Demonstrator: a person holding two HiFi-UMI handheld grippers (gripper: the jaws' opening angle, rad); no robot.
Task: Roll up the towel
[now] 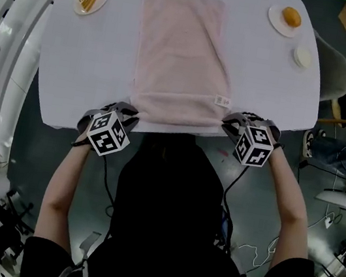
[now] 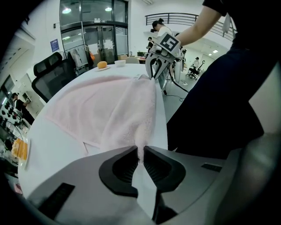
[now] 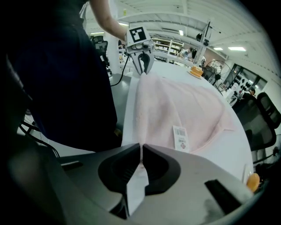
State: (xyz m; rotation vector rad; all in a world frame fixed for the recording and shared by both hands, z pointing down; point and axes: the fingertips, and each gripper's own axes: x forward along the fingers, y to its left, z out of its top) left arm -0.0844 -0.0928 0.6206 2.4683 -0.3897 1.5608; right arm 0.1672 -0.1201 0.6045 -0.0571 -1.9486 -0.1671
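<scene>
black short-sleeved top (image 1: pixel 163 232); grey hand-held grippers (image 1: pixel 126 112) (image 1: pixel 232 121) with black-and-white marker cubes (image 1: pixel 107 133), black cables (image 1: pixel 106 186).

Open-plan lab or office hall, glass doors (image 2: pixel 94 39), black office chair (image 2: pixel 50 72), stocked shelves (image 3: pixel 171 44), floor cables (image 1: pixel 253 248)

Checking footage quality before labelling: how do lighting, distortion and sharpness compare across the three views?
Head view: dull, even light; fisheye bows the table edges; towel sharp. Left gripper view: black corner vignette, glaring ceiling lamps, towel pile crisp. Right gripper view: same vignette, dark clothing underexposed, tag print too small to read.
</scene>
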